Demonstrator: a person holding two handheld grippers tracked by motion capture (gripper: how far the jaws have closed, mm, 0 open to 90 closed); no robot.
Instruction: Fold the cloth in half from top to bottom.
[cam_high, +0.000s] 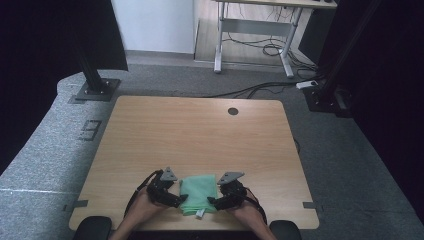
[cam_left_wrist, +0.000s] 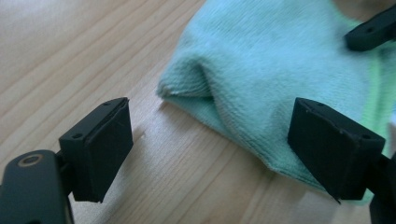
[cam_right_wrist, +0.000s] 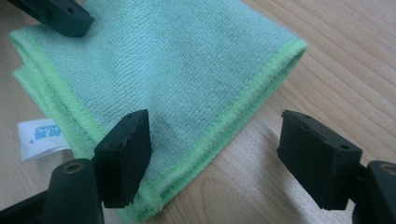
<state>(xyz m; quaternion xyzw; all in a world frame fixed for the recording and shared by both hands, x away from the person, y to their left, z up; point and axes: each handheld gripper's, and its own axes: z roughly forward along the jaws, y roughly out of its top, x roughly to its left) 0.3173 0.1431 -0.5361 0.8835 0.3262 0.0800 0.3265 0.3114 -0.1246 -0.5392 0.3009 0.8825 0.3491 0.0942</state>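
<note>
A folded green cloth (cam_high: 199, 192) lies near the front edge of the wooden table (cam_high: 200, 135), with a white label (cam_right_wrist: 42, 137) at its near edge. My left gripper (cam_high: 176, 200) stands open at the cloth's left side. In the left gripper view the gripper (cam_left_wrist: 210, 126) has one jaw over bare wood and the other over the cloth (cam_left_wrist: 280, 60), and neither pad presses it. My right gripper (cam_high: 214, 202) is open at the cloth's right side. Seen along the right gripper (cam_right_wrist: 217, 135), its jaws straddle the stitched edge of the cloth (cam_right_wrist: 163, 60).
A round cable hole (cam_high: 233, 111) sits at the table's far side. Black stand bases (cam_high: 95, 90) rest on the grey floor behind the table. A white-legged desk (cam_high: 255, 30) and loose cables (cam_high: 260, 90) lie farther back. The person's hands come in over the table's front edge.
</note>
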